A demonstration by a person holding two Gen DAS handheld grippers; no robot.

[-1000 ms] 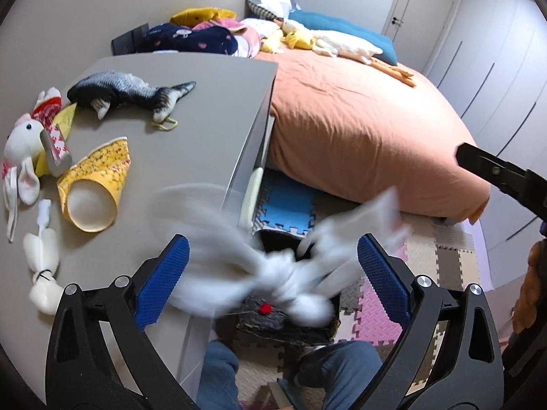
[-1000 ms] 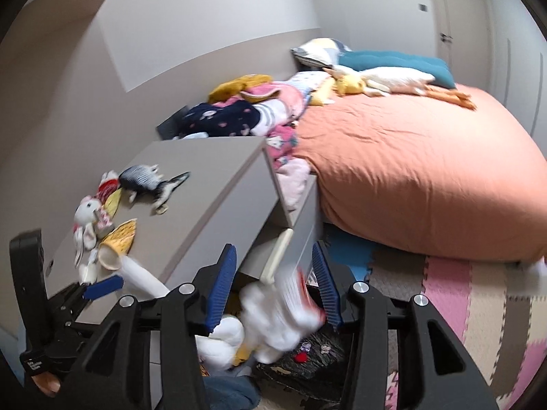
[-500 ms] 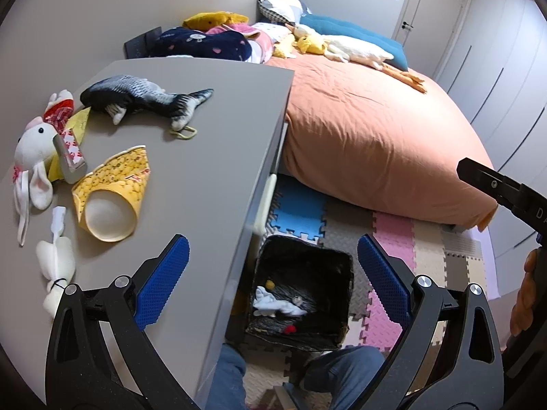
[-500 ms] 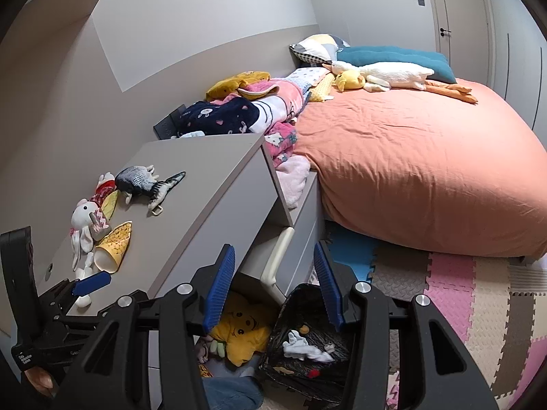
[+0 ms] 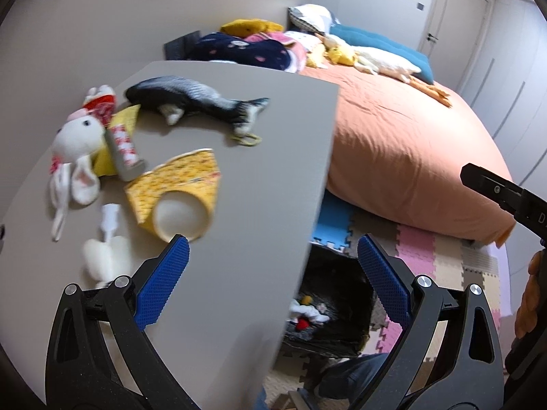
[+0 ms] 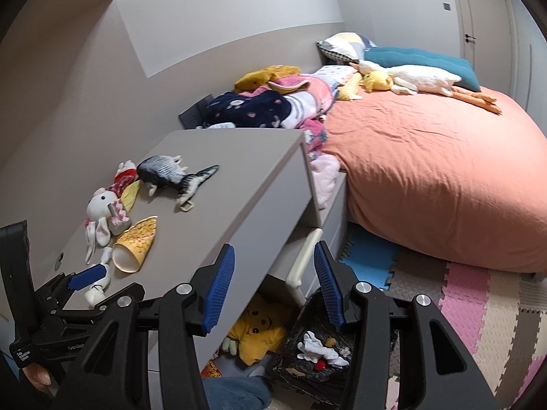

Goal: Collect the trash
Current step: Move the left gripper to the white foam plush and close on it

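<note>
Trash left on the surface looks to me like the yellow paper cone cup lying on its side, mouth toward me, just ahead of the left claw, whose blue pads stand wide apart with nothing between them. I judge the cup light, thin-walled and easily crushed, so I would pinch it across the open rim or the flattened wall, gently. Beside it lie a white crumpled wad, soft and nearly weightless by the look of it, a plush rabbit and a plush fish, which I take for toys rather than trash. The grey top is smooth and flat, so things may slide when nudged. Below its edge a black-lined bin sits on foam floor mats and holds a white wad and small scraps. From the right wrist view, the right claw hangs over the surface's front edge, jaws about half apart and empty. The bin stands just below it, next to a yellow plush under the surface. Beyond, an orange bed fills the room, with pillows, heaped clothes and a closed door behind.
</note>
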